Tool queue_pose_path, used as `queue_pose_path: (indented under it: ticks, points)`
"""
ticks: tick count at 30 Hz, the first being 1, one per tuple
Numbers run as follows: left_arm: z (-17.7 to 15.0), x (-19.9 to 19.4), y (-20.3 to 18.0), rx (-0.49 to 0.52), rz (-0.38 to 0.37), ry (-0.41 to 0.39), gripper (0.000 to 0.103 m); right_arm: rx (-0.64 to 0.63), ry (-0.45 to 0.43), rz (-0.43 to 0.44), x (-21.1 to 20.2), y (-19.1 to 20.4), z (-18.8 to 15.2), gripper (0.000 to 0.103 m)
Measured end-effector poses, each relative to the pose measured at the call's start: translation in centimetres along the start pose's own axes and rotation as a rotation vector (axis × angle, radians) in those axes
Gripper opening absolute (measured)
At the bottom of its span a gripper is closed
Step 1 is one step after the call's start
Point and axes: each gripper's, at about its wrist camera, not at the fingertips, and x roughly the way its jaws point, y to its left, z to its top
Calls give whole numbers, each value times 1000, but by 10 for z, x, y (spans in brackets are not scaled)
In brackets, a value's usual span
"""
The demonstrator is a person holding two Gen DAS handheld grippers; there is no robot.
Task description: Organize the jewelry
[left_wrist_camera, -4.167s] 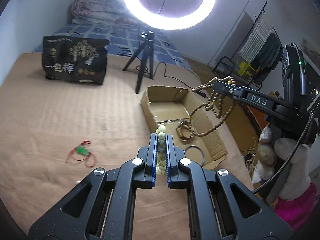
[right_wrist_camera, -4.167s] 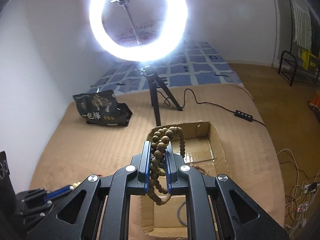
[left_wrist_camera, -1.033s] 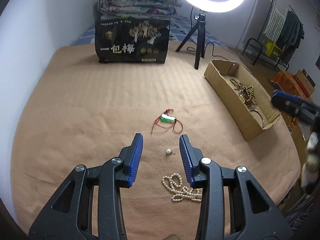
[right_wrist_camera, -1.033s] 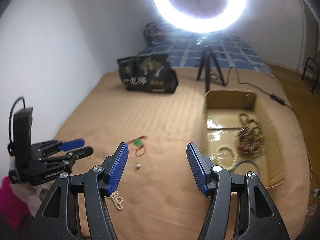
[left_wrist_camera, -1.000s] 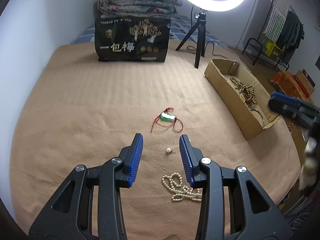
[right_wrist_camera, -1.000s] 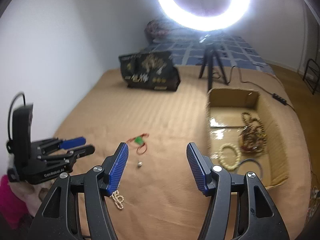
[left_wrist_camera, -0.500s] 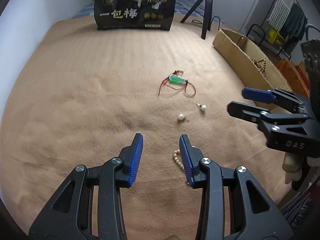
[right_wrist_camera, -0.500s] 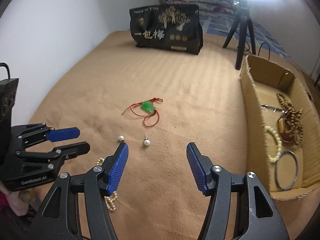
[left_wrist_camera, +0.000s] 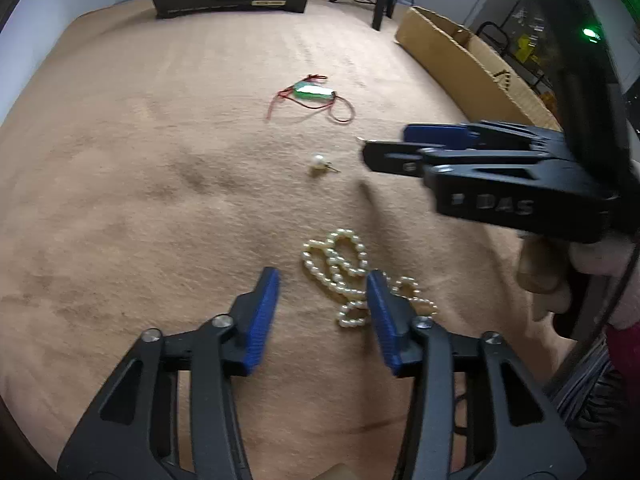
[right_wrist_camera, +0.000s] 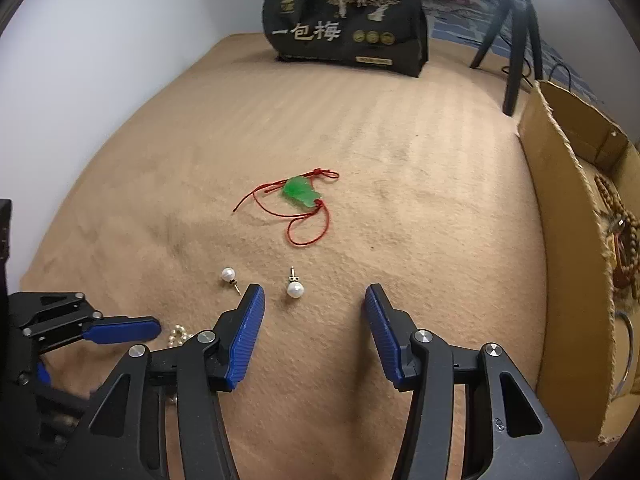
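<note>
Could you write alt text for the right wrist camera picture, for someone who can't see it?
The open right gripper hovers over a tan blanket, a pearl earring just ahead. Beyond lie a second pearl earring and a green pendant.

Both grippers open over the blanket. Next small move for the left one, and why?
Probably nudge the left gripper slightly to its right and lower it onto the pearl necklace. Its jaws are open and empty, and the strand lies heaped on the blanket, partly under the right jaw rather than centred. The right gripper seems lined up near a pearl earring.

"一包梅" on the black bag (right_wrist_camera: 344, 16); "DAS" on the right hand-held gripper (left_wrist_camera: 384, 148).
</note>
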Motion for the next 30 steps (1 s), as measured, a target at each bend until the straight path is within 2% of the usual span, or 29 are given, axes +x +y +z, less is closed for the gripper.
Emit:
queue_pose_path:
  ticks: [4, 10, 17, 20, 28, 29, 30]
  points:
    - [-4, 0, -1, 5, -8, -4, 55, -20, -5, -8, 3, 5, 2, 50]
    - [-10, -4, -2, 20, -13, -11, 55, -52, -10, -29, 4, 8, 4, 41]
    - [-17, -9, -13, 71, -45, -14, 56, -84, -7, -24, 1, 13, 4, 39]
    - [-19, -9, -16, 84, -49, -17, 61, -91, -8, -17, -1, 15, 3, 39]
    - [-16, 3, -22, 134, 32, -52, 61, -102, -13, -21, 3, 16, -1, 39]
    - [-16, 3, -22, 141, 40, -55, 59, -104, -14, -21, 3, 16, -1, 39]
    - [-14, 4, -22, 146, 50, -59, 53, -105, -14, -21, 4, 16, -1, 39]
